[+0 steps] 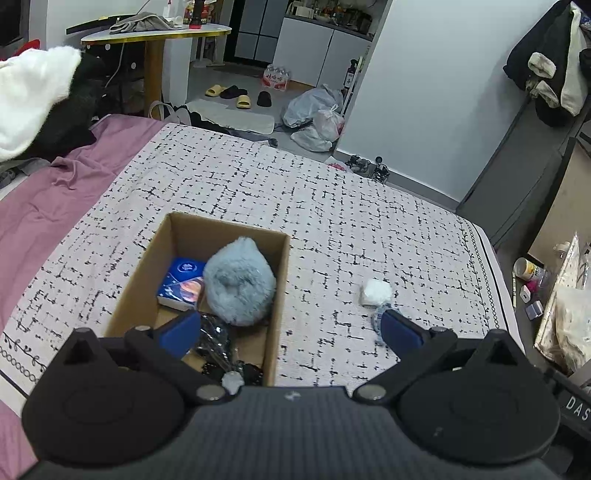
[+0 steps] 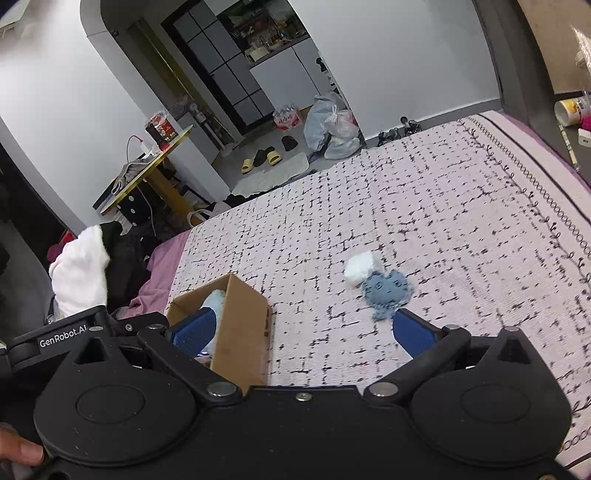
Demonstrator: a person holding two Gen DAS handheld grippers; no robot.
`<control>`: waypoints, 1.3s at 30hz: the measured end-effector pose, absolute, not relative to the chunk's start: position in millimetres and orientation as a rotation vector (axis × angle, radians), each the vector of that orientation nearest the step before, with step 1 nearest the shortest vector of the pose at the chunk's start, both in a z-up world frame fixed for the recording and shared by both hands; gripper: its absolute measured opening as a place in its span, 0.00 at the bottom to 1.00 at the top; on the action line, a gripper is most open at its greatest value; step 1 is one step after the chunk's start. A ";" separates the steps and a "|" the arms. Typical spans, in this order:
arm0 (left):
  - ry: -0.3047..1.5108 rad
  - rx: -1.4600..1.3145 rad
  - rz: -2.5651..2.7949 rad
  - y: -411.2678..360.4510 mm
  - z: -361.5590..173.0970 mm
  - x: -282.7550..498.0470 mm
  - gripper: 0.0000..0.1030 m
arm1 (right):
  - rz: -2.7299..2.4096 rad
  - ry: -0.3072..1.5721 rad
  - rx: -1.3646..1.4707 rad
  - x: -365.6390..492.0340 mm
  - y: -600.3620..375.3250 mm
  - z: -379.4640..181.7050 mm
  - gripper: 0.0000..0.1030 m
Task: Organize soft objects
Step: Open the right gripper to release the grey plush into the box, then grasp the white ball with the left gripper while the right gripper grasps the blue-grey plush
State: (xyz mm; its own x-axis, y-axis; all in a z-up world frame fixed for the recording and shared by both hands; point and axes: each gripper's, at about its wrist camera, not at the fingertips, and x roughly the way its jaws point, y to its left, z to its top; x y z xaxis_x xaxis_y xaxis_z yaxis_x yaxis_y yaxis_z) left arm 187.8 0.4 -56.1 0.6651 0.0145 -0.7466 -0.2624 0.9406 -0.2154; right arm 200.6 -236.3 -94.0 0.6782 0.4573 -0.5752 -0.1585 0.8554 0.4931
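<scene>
A cardboard box (image 1: 280, 280) stands on the patterned bedspread and holds a fluffy light-blue plush (image 1: 238, 282), a blue tissue pack (image 1: 183, 284) and a dark shiny item (image 1: 214, 341). It also shows in the right wrist view (image 2: 242, 325). A white fluffy ball (image 1: 376, 291) (image 2: 360, 267) lies on the bed beside a flat blue-grey knitted piece (image 2: 386, 293) (image 1: 378, 319). My left gripper (image 1: 291, 326) is open and empty above the box's near end. My right gripper (image 2: 301, 334) is open and empty, between the box and the knitted piece.
A purple sheet (image 1: 48, 199) and a white and black pile of clothes (image 1: 33, 103) lie left of the bedspread. The bed's right edge (image 1: 495, 280) drops to a floor with clutter (image 1: 535, 284). A table (image 1: 155, 35), slippers and bags stand beyond the bed.
</scene>
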 end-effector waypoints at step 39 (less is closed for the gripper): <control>0.911 -0.249 0.148 -71.1 -70.5 245.5 0.99 | 0.503 0.886 0.285 280.9 -275.4 -126.4 1.00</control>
